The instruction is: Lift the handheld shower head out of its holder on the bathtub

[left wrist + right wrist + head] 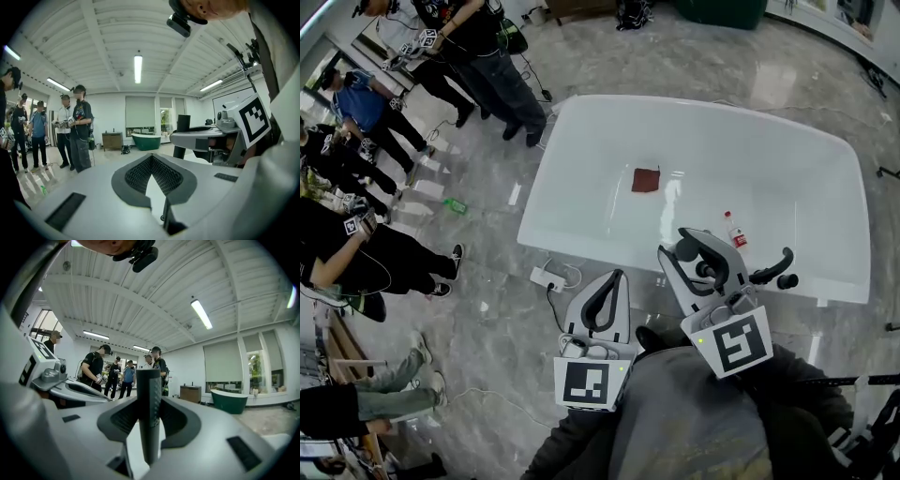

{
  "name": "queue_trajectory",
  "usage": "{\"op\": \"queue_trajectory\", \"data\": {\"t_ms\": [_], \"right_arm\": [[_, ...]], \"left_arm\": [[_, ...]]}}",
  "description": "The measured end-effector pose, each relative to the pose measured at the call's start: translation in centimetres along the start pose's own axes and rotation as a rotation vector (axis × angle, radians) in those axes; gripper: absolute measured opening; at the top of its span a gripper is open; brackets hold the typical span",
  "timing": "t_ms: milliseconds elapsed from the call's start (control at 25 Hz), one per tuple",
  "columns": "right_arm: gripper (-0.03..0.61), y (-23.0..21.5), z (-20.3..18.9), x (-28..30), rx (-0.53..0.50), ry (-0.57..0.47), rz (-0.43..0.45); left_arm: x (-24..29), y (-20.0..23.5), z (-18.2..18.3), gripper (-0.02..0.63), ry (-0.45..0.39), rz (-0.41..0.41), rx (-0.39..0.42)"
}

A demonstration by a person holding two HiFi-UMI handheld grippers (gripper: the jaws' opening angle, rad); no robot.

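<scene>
1. My right gripper (701, 255) is clamped on the black handheld shower head (149, 399), which stands upright between its jaws.
2. In the head view the shower head pokes out to the right, over the near rim of the white bathtub (581, 234).
3. My left gripper (607, 292) has its jaws together, holding nothing.
4. A plastic bottle (734, 230) stands near the rim.

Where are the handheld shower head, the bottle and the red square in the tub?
handheld shower head (149, 413): right gripper view, its dark shaft between the jaws.
bottle (735, 234): head view, its body.
red square (646, 179): head view, its middle.
</scene>
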State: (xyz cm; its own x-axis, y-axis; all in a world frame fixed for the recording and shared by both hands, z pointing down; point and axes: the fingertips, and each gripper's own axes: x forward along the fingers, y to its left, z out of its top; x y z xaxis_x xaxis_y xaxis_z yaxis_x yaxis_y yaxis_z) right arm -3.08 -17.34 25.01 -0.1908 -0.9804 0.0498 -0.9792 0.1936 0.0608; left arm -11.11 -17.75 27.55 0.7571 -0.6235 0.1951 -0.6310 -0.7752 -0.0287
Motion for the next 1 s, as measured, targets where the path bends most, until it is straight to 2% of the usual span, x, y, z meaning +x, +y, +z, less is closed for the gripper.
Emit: {"op": "queue_trajectory", "data": {"t_ms": [120,400,640,840,1000], "right_arm": [[0.140,0.3,2.2,-0.2,-0.019,-0.030,0.012],[0.140,0.4,4.5,-0.7,-0.035,-0.085,0.027],[0.140,0.8,3.6,-1.2,-0.030,-0.071,0.059],[0.140,-0.1,4.5,-2.0,-0.024,-0.067,0.084],[0.140,-0.1,5.3,-2.6,-0.028,-0.078,0.057]], "left_arm": [[-0.1,0.2,1.7,0.002,-0.034,0.006,0.011],[0.0,0.4,3.3,0.002,-0.080,0.025,0.027],[-0.1,0.1,1.5,0.002,-0.037,0.058,0.001],[0.1,-1.1,2.1,0.002,-0.002,0.072,-0.020],[0.2,-1.3,2.0,0.002,-0.003,0.043,-0.013]]}}
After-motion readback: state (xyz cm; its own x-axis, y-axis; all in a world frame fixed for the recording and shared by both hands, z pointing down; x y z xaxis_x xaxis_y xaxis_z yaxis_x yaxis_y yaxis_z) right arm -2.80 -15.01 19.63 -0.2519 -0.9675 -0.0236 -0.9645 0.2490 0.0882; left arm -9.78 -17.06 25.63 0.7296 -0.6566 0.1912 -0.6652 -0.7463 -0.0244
